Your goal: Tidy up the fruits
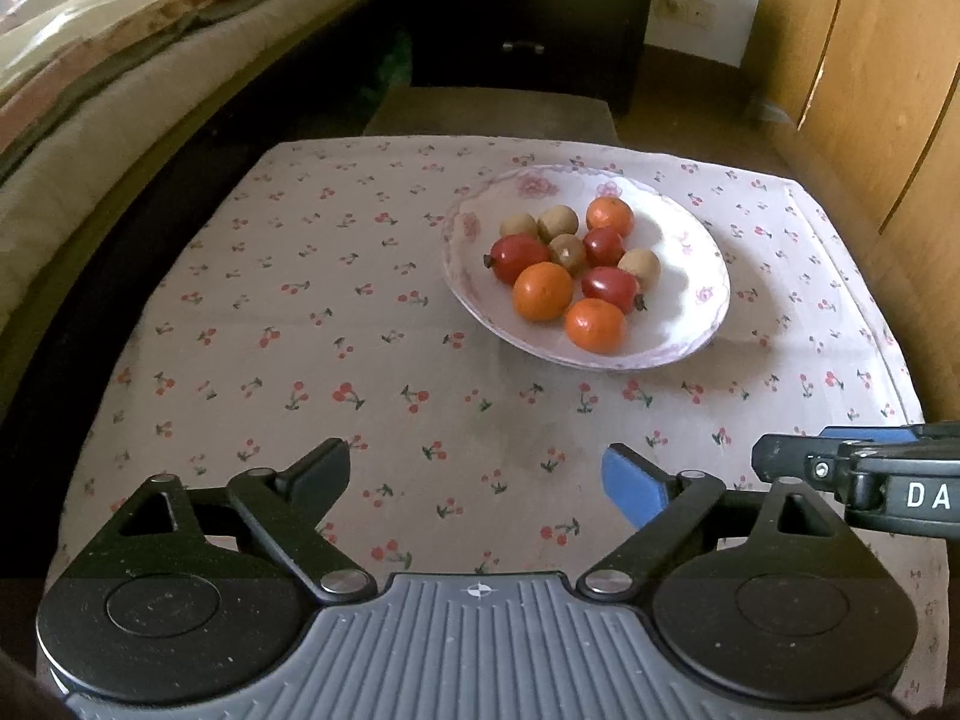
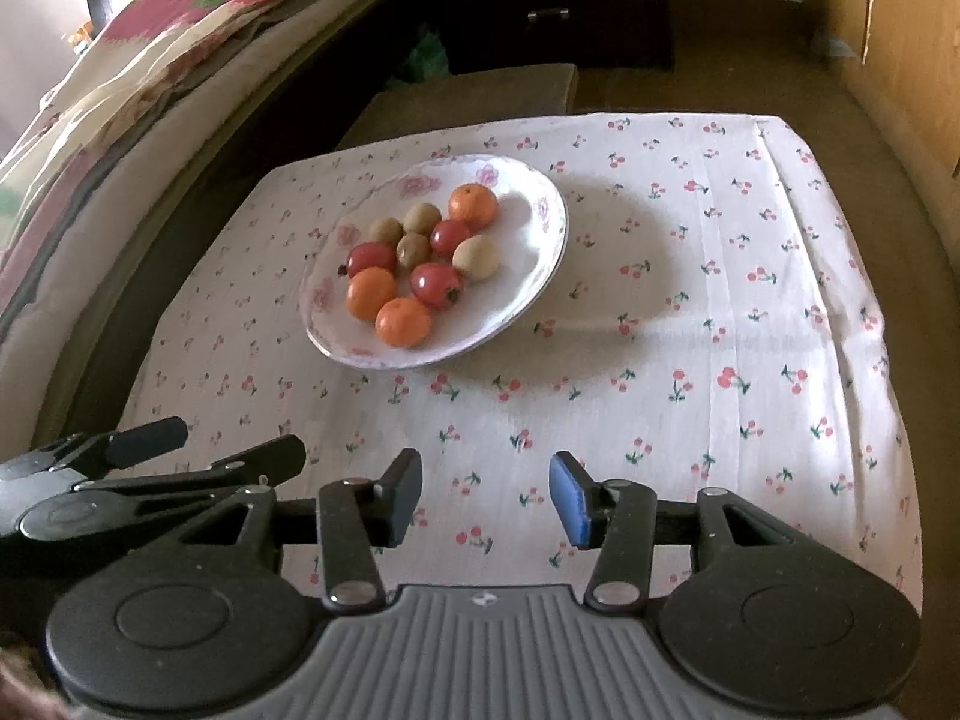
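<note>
A white floral plate (image 1: 690, 240) (image 2: 528, 228) sits on a cherry-print tablecloth and holds three oranges (image 1: 542, 291) (image 2: 403, 321), three red tomatoes (image 1: 609, 288) (image 2: 436, 285) and several small brown fruits (image 1: 558, 223) (image 2: 476, 257). My left gripper (image 1: 477, 483) is open and empty, low over the cloth in front of the plate. My right gripper (image 2: 487, 495) is open and empty, also short of the plate; part of it shows in the left wrist view (image 1: 858, 468). The left gripper shows at the lower left of the right wrist view (image 2: 150, 450).
The cherry-print cloth (image 1: 360, 360) (image 2: 720, 300) covers a small table. A bed with bedding (image 1: 120, 90) (image 2: 120, 120) runs along the left. A dark drawer cabinet (image 1: 528, 12) stands behind, a wooden wardrobe (image 1: 870, 90) at the right.
</note>
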A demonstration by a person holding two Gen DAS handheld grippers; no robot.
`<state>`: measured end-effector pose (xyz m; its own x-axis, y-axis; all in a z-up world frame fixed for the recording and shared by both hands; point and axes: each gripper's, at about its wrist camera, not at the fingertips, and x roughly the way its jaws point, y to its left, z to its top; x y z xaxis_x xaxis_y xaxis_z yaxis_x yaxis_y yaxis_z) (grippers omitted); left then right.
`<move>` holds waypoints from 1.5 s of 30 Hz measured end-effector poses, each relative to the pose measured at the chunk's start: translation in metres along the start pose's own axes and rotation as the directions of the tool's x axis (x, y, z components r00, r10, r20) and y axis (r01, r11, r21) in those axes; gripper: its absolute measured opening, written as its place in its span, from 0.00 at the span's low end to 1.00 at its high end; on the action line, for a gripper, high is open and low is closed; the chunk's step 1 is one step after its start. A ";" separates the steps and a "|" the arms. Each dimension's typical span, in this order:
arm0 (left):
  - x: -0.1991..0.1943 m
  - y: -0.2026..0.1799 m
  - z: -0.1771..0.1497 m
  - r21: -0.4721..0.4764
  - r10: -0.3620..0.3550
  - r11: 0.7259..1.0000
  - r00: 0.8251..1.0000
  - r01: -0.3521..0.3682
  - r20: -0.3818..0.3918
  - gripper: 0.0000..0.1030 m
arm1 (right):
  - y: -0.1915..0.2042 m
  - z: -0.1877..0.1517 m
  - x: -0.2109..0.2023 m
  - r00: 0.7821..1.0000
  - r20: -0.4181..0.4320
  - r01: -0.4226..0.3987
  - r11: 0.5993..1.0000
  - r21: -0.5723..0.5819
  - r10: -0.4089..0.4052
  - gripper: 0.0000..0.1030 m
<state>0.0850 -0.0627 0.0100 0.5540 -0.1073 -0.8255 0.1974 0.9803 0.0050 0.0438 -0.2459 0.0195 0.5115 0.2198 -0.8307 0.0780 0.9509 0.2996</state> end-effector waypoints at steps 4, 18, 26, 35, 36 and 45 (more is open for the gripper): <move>-0.004 0.003 -0.006 -0.020 -0.011 1.000 1.000 0.011 -0.005 0.93 | 0.000 -0.008 -0.002 1.000 -0.006 0.003 1.000 0.006 -0.002 0.46; -0.018 0.006 -0.025 -0.016 0.038 0.999 0.999 -0.038 0.014 1.00 | 0.004 -0.032 -0.017 1.000 -0.001 -0.004 1.000 0.009 0.004 0.46; -0.030 0.005 -0.035 -0.008 0.013 1.000 0.999 -0.012 0.030 1.00 | 0.008 -0.045 -0.023 1.000 -0.004 -0.005 1.000 0.008 0.005 0.47; -0.040 0.000 -0.045 0.025 -0.003 1.000 0.999 0.001 0.053 1.00 | 0.008 -0.054 -0.033 1.000 0.009 -0.001 1.000 0.014 0.001 0.47; -0.040 0.000 -0.047 0.022 -0.012 1.000 0.999 0.011 0.049 1.00 | 0.008 -0.055 -0.034 1.000 0.010 -0.003 1.000 0.015 0.003 0.47; -0.041 0.003 -0.050 -0.009 -0.014 1.000 1.000 0.015 0.026 1.00 | 0.007 -0.061 -0.037 1.000 0.012 0.001 1.000 0.020 -0.001 0.47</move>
<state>0.0222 -0.0467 0.0156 0.5724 -0.1258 -0.8103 0.1979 0.9801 -0.0124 -0.0265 -0.2341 0.0241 0.5215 0.2163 -0.8254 0.0954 0.9465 0.3084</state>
